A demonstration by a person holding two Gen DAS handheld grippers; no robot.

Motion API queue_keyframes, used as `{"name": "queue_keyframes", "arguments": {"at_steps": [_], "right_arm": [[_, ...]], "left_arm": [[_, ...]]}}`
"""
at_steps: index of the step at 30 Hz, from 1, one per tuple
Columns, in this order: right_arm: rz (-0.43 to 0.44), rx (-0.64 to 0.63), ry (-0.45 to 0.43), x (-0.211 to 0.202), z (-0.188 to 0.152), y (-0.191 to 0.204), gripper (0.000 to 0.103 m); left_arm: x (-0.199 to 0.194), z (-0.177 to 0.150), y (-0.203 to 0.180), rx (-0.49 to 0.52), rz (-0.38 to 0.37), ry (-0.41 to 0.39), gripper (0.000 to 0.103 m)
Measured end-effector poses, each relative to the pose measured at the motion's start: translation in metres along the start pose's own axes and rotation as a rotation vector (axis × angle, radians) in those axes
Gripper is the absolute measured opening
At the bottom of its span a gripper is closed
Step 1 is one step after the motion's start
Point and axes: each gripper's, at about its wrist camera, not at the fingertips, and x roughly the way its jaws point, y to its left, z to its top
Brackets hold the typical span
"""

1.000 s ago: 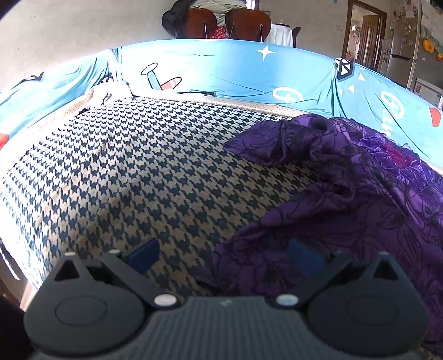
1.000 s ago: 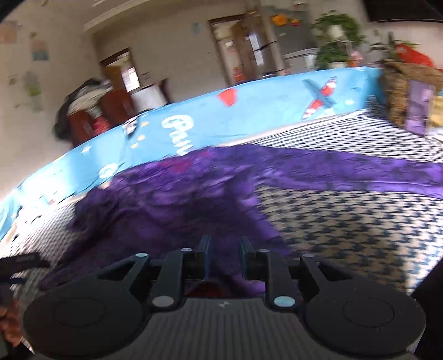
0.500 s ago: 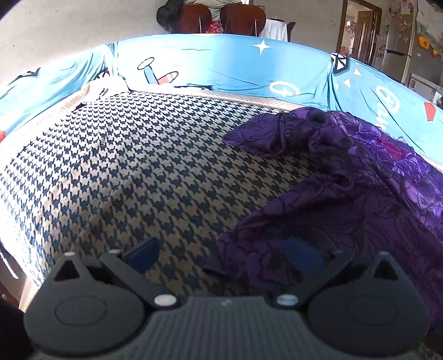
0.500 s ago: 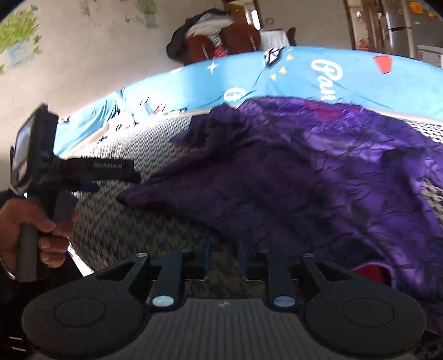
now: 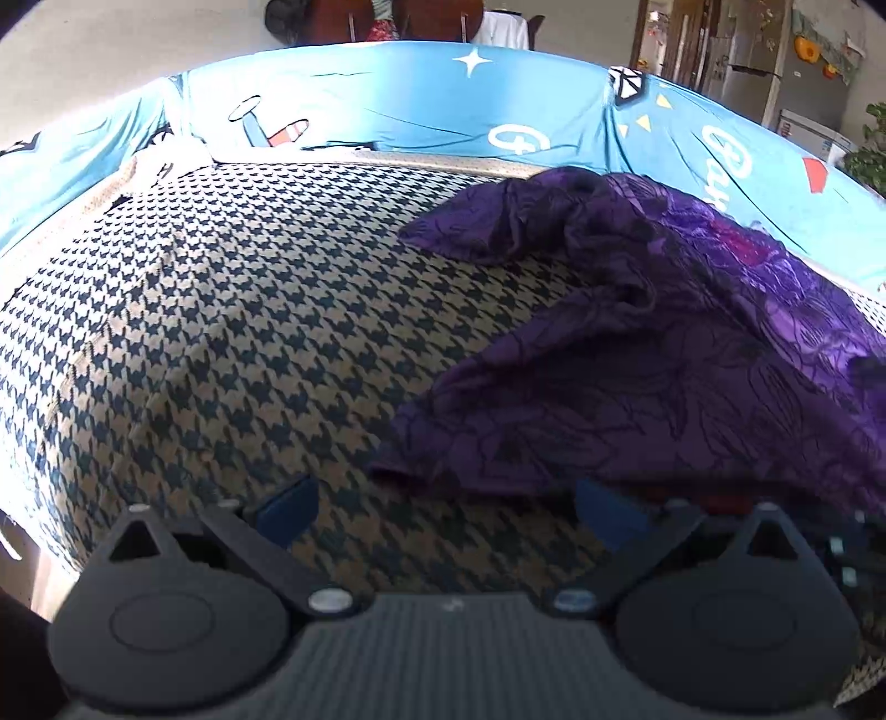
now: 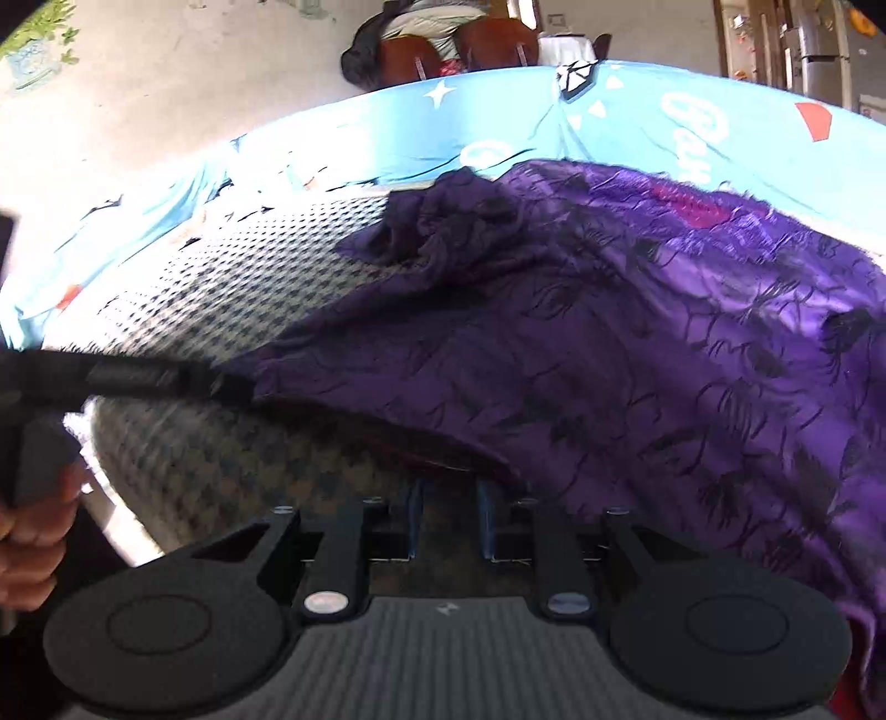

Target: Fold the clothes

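A purple floral garment (image 5: pixel 664 365) lies spread and rumpled on a houndstooth cover (image 5: pixel 232 332); it also fills the right wrist view (image 6: pixel 637 343). My left gripper (image 5: pixel 443 507) is open, its blue pads wide apart just short of the garment's near hem. My right gripper (image 6: pixel 448 515) has its pads close together with a narrow gap at the hem; nothing shows between them. The left gripper appears in the right wrist view (image 6: pixel 111 379), held by a hand, its tips at the garment's left corner.
A blue printed sheet (image 5: pixel 415 105) rises as a wall behind the cover. Bare houndstooth cover lies left of the garment. Chairs (image 6: pixel 459 44) and a fridge (image 5: pixel 747 72) stand far behind. The cover's front edge (image 6: pixel 105 487) drops off at lower left.
The right gripper has swung left and dropped low to the garment's near hem. The left gripper has drawn back slightly, so the hem now lies just beyond its pads.
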Motion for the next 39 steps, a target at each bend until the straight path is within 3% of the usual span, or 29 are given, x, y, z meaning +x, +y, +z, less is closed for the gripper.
{"name": "queue_keyframes", "arguments": {"at_steps": [4,9,15,19,25,39], "right_arm": [[-0.023,0.021,-0.011,0.012,0.011,-0.009,0.021],[-0.027,0.041,-0.016,0.016,0.012,-0.015,0.021],[0.015,-0.047,-0.046,-0.003,0.004,0.001,0.022],[0.037,-0.111,-0.020,0.002,0.000,0.014,0.022],[-0.030,-0.222,-0.019,0.011,-0.009,0.028,0.031],[-0.099,-0.382,-0.056,0.025,-0.016,0.040,0.031]], "left_arm": [[0.008,-0.001,-0.006,0.024,-0.008,0.014,0.103],[0.027,0.007,-0.010,0.036,0.046,0.012,0.103],[0.045,0.018,-0.010,0.008,0.049,0.017,0.103],[0.053,0.024,-0.011,0.002,0.054,0.015,0.103],[0.061,0.034,-0.009,-0.017,0.049,0.011,0.103],[0.082,0.054,-0.007,-0.079,0.029,0.016,0.103]]}}
